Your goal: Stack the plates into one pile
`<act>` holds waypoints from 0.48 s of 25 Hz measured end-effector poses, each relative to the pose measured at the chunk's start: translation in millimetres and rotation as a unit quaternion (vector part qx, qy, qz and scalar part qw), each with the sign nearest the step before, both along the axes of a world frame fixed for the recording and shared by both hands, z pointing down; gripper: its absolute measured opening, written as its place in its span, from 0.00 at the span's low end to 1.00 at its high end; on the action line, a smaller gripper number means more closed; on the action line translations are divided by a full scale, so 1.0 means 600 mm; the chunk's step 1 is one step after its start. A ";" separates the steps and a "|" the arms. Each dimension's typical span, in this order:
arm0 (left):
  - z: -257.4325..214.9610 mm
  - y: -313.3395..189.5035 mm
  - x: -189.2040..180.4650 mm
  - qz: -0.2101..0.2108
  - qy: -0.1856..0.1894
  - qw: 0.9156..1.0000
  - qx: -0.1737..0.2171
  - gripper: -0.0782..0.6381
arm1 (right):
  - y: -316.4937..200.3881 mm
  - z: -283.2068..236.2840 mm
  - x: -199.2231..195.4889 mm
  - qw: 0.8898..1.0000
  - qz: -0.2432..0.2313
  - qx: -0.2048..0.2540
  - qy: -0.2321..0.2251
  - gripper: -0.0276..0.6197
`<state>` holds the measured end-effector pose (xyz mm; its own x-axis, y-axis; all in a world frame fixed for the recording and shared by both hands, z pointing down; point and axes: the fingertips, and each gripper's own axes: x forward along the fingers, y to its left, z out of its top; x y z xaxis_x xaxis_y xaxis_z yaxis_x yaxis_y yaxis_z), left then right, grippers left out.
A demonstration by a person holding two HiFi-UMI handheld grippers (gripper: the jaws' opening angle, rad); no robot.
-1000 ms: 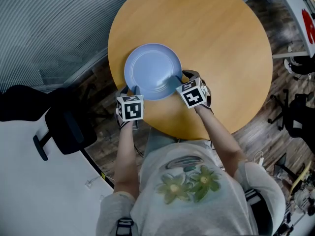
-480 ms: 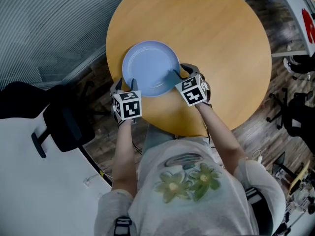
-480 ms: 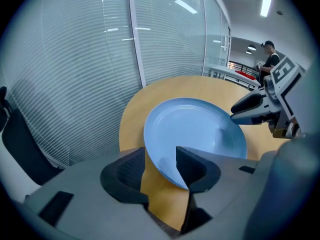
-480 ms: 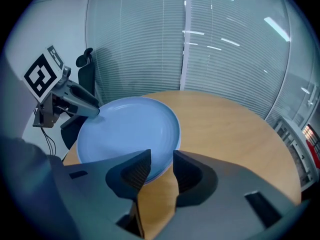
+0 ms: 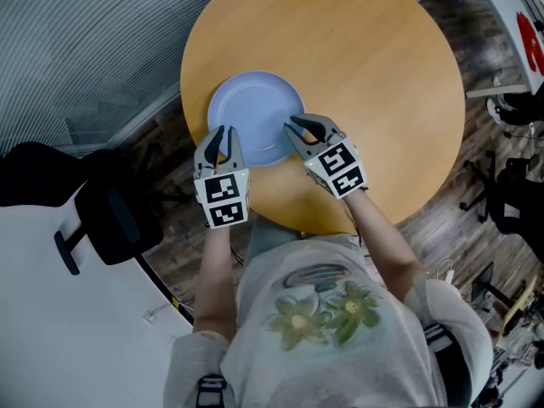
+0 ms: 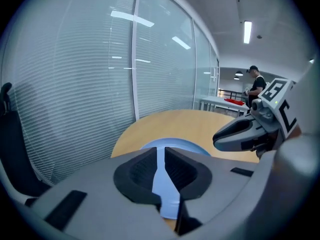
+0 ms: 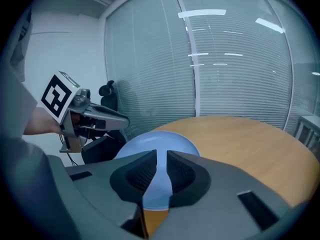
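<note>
Left gripper: narrowed, just closed further, empty.
Right gripper: likewise.
Risk: blue plate clipped by low jaws, shoved toward table edge.

Round wooden table, seen from above. A light blue plate lies flat on its top at about 8 o'clock, near the rim.

I see a pale blue plate, smooth with a soft sheen; ceramic or plastic, I cannot tell. The round table under it has a light wood finish, satin and even. At four o'clock, dark wood-plank floor. At ten o'clock, a glossy glass wall over finely ribbed blinds. At six o'clock, a soft cloth shirt.
</note>
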<state>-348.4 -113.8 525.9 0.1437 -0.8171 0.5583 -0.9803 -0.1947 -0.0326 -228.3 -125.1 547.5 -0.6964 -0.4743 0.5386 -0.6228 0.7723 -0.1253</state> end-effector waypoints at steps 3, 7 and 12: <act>-0.028 0.011 0.037 0.034 0.032 0.999 0.018 0.16 | 0.018 -0.028 -0.005 1.000 -0.020 0.022 -0.008 0.16; -0.030 0.031 0.079 0.083 0.072 0.994 0.010 0.15 | 0.038 -0.045 -0.014 0.998 -0.038 0.053 -0.003 0.14; -0.028 0.047 0.124 0.108 0.078 0.991 0.002 0.15 | 0.059 -0.060 -0.001 0.998 -0.050 0.043 -0.020 0.11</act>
